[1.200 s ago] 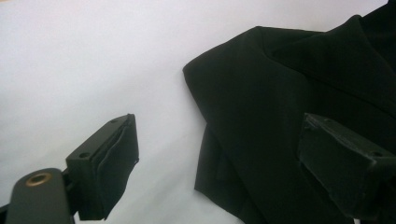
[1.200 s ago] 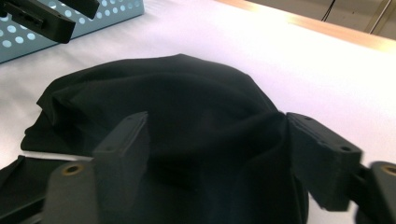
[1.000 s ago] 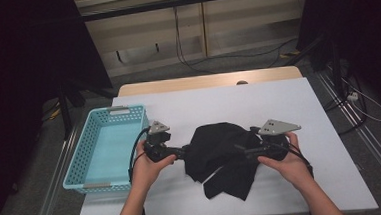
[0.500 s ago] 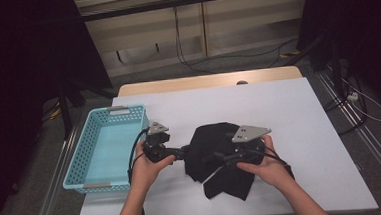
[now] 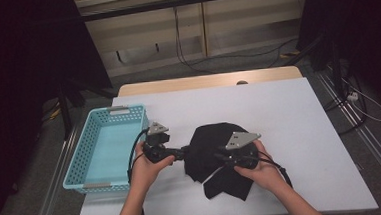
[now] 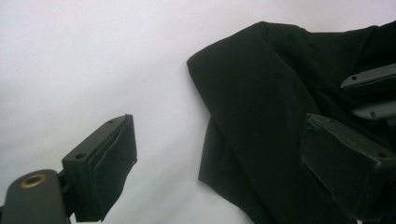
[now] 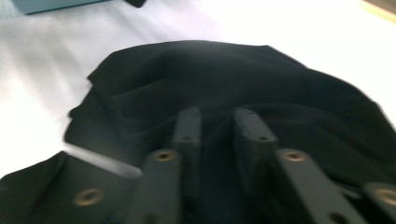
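Note:
A crumpled black cloth (image 5: pixel 211 136) lies on the white table (image 5: pixel 284 112), toward its front. My left gripper (image 5: pixel 185 152) rests at the cloth's left edge with its jaws wide open. In the left gripper view that edge of the cloth (image 6: pixel 261 93) lies between the jaws of the left gripper (image 6: pixel 219 126), under the right-hand one. My right gripper (image 5: pixel 221 158) sits low on top of the cloth and points left. Its jaws have just been closing. In the right gripper view the jaws of the right gripper (image 7: pixel 217 116) stand a narrow gap apart, with the folds of the cloth (image 7: pixel 210 70) between them.
A light blue plastic basket (image 5: pixel 128 110) stands at the table's left side, just beyond my left hand. The table's right half and its back are bare white. Dark floor and cables lie beyond the far edge.
My right gripper has slid left from the cloth's right edge onto its middle, and its jaws have narrowed. The left gripper has stayed put.

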Action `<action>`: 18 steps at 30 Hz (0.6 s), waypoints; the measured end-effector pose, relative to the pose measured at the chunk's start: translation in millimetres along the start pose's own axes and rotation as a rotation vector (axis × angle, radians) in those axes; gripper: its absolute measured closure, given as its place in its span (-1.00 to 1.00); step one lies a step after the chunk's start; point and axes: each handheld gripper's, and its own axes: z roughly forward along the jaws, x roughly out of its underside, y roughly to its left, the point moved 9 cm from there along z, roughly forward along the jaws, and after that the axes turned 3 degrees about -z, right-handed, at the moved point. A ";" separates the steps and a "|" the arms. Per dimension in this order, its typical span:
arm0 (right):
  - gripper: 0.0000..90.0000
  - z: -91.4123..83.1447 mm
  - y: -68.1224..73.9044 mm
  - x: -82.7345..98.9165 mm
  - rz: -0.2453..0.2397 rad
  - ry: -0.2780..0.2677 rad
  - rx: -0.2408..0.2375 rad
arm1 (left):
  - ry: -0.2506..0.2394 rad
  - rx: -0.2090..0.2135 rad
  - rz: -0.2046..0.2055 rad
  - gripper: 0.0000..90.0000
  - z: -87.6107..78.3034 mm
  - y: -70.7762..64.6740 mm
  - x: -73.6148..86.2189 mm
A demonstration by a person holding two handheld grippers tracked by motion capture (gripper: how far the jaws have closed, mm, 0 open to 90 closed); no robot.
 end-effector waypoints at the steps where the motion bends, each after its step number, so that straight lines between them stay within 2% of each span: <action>1: 0.84 -1.7 -4.2 -0.8 -0.001 -0.013 0.011 | 0.000 0.002 -0.005 -0.75 0.3 -0.6 0.2; 4: 0.98 -6.0 -7.3 -2.7 0.013 -0.033 0.009 | 0.001 0.003 0.001 -0.75 0.8 -0.2 0.7; 10: 1.00 -11.7 -12.5 2.2 0.032 -0.023 0.005 | 0.009 -0.002 -0.007 -0.75 1.5 2.7 3.3; 13: 1.00 -19.8 -21.0 3.7 0.046 -0.032 0.036 | 0.008 -0.004 -0.003 -0.75 0.6 2.8 2.8; 16: 1.00 -27.9 -27.4 6.5 0.068 -0.039 0.043 | 0.007 -0.006 -0.006 -0.75 0.6 3.9 3.1; 18: 1.00 -42.1 -41.3 12.7 0.093 -0.051 0.077 | 0.009 -0.010 -0.015 -0.75 0.9 4.7 3.9</action>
